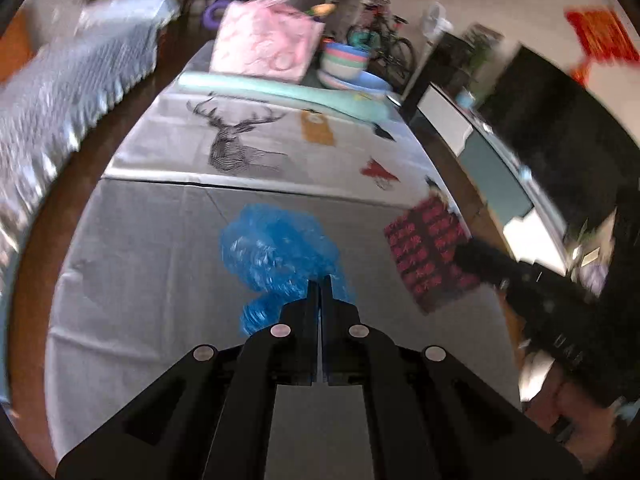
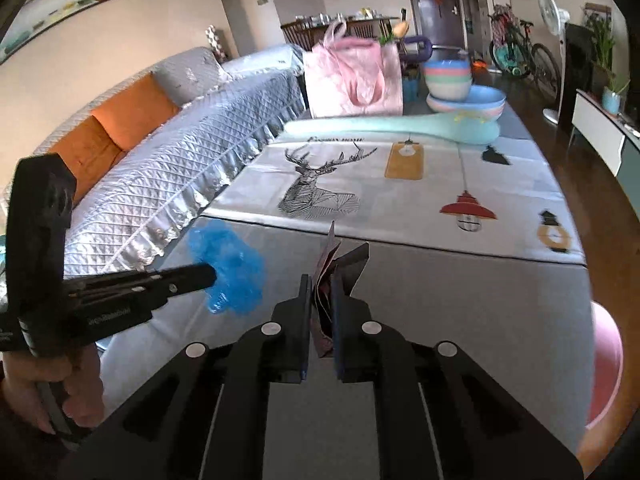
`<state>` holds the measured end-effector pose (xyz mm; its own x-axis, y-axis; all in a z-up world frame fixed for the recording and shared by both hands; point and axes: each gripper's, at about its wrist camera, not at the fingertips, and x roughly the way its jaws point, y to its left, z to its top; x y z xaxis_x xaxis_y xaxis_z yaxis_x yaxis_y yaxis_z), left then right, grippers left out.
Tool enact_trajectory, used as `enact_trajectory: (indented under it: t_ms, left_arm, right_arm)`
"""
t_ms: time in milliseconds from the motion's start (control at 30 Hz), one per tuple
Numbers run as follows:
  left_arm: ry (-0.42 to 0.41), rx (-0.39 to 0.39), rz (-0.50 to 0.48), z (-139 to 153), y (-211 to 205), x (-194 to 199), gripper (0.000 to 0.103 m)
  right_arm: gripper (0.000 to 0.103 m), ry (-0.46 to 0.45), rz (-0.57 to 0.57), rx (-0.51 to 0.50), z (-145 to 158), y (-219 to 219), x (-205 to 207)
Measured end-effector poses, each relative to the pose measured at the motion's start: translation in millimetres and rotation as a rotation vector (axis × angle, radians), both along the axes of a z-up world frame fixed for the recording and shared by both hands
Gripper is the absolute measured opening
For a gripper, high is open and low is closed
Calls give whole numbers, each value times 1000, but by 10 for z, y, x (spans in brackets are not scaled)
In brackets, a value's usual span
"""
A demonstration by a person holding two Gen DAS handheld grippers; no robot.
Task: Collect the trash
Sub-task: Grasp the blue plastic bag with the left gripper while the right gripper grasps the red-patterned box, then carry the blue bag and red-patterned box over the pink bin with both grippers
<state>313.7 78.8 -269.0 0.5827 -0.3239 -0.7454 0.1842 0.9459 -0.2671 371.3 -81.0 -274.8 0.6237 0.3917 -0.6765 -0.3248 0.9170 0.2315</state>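
Two hand-held grippers, each pinching one piece of trash above a cloth-covered table.

The left gripper [image 1: 320, 280], its jaws pressed together, pinches a crumpled blue plastic film bag [image 1: 276, 252], which hangs clear of the grey tablecloth [image 1: 152, 264]; in the right wrist view the same bag [image 2: 230, 268] bunches at the tips of that gripper [image 2: 210, 274], held in a person's hand [image 2: 48, 392] at lower left. The right gripper [image 2: 322, 284], jaws nearly together, clamps a folded red-and-black patterned paper wrapper [image 2: 340, 258] that stands up between its fingers; the left wrist view shows the wrapper [image 1: 428, 248] flat-on at the end of that gripper [image 1: 464, 252]. At the table's far end stand a pink fabric tote bag [image 2: 354, 76] and stacked pastel plastic bowls [image 2: 448, 80]. A grey quilted sofa [image 2: 192, 152] runs beside the table.
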Motion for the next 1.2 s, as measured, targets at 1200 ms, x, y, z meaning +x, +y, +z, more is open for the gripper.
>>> enact_trajectory:
  t_ms: [1200]
  left_arm:
    - [-91, 395, -124, 1007, -2564, -432, 1]
  right_arm:
    - [9, -210, -84, 208, 653, -2172, -1058]
